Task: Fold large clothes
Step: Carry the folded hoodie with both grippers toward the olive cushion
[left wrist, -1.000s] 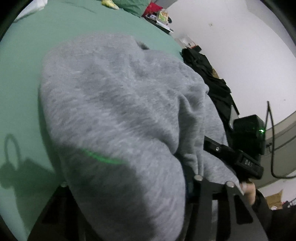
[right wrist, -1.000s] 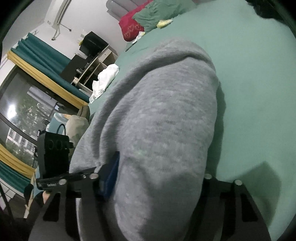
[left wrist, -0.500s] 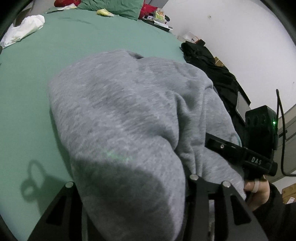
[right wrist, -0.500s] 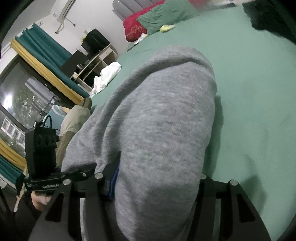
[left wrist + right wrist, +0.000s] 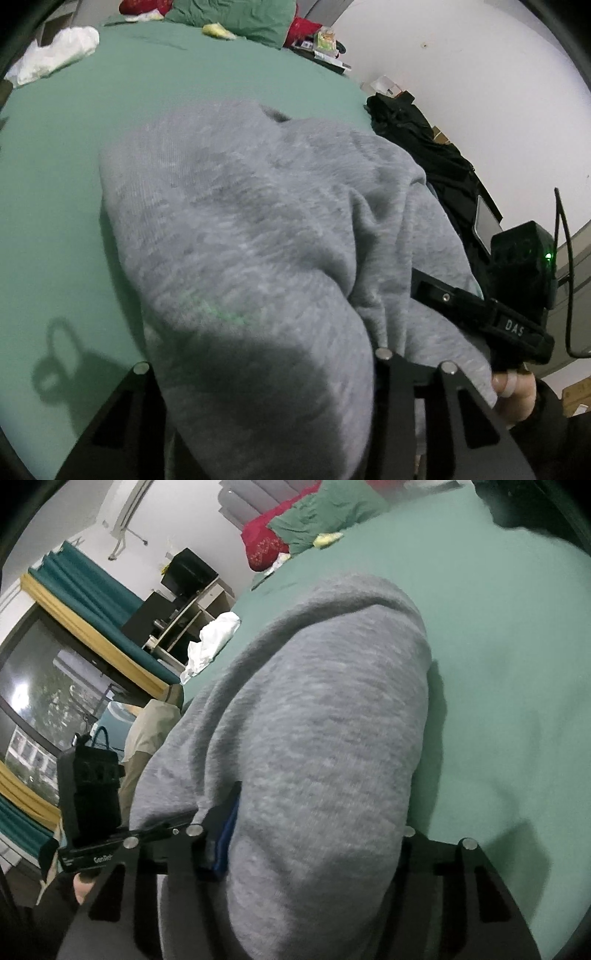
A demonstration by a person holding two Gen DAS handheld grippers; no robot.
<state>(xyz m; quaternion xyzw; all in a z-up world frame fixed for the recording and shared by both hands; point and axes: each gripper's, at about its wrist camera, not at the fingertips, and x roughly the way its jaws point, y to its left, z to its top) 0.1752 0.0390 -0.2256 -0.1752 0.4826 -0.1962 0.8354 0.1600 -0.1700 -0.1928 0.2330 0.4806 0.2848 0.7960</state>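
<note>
Both grippers, left gripper and right gripper, clamp the grey sweatshirt draped forward

Green bed sheet; white cloth at edge; red pillow; black clothes pile.

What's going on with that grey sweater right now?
Both grippers shut on grey sweater, draped over the fingers above green bed. Nothing in the way.

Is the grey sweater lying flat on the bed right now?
No, the grey sweater is bunched and draped over the left gripper, raised above the green bed.
</note>
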